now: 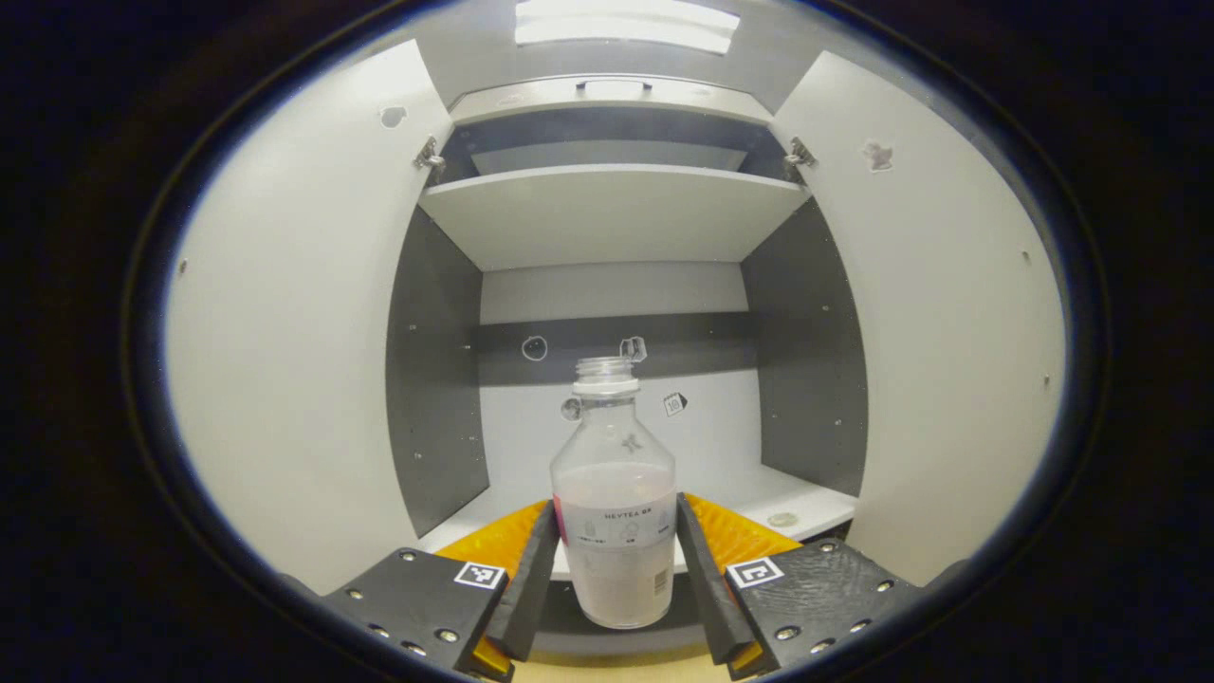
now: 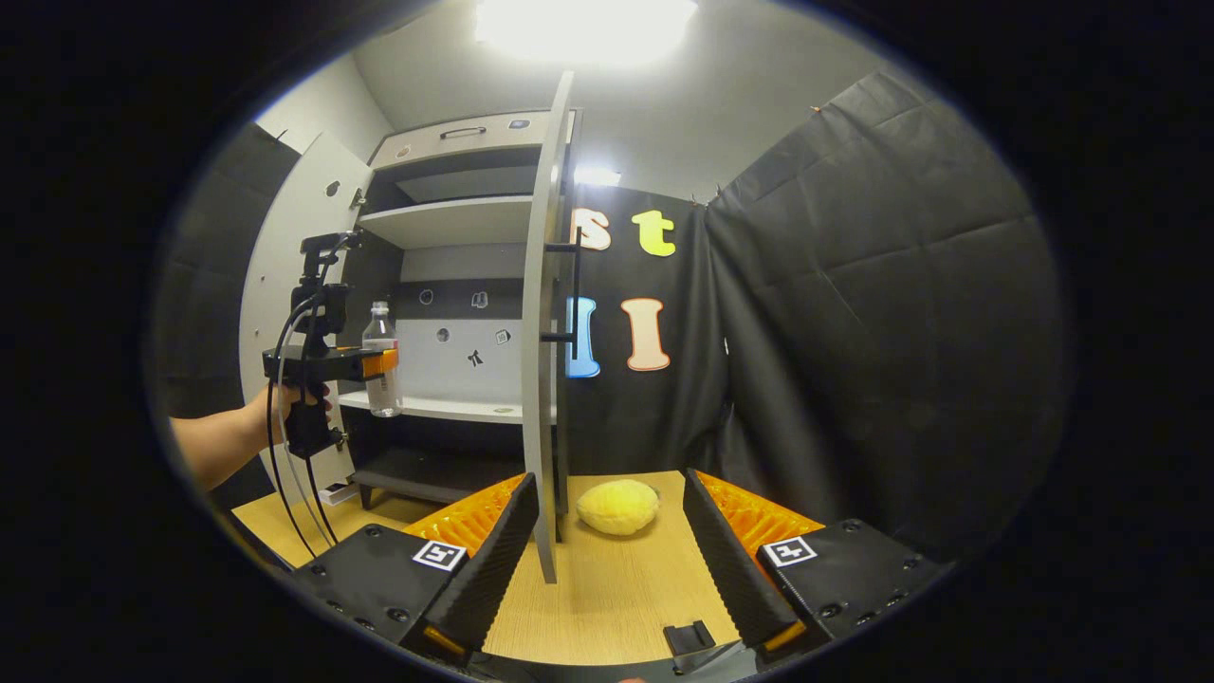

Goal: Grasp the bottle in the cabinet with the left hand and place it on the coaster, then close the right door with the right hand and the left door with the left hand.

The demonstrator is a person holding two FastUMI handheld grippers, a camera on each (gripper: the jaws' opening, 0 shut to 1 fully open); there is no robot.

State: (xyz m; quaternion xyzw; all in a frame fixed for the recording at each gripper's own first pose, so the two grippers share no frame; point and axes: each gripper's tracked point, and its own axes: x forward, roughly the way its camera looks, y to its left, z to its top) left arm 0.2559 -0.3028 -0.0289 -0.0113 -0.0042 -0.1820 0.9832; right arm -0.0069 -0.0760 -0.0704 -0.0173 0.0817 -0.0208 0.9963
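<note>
A clear plastic bottle (image 1: 615,531) with a white collar, no cap and pale liquid stands upright between my left gripper's fingers. My left gripper (image 1: 616,507) is shut on its lower body, just in front of the lower shelf's edge (image 1: 797,503). The right gripper view shows that gripper (image 2: 379,363), held by a hand (image 2: 285,403), with the bottle (image 2: 382,332) at the open cabinet's front. Both doors stand open: the left door (image 1: 285,332) and the right door (image 1: 948,332). My right gripper (image 2: 609,484) is open over the wooden table (image 2: 607,588), near a yellow round coaster (image 2: 617,506).
The right door's edge (image 2: 542,332) with its dark handle (image 2: 574,294) stands just ahead of my right gripper's left finger. An upper shelf (image 1: 607,213) spans the cabinet. Small stickers dot the back wall (image 1: 607,417). Black cloth (image 2: 854,313) walls the right side.
</note>
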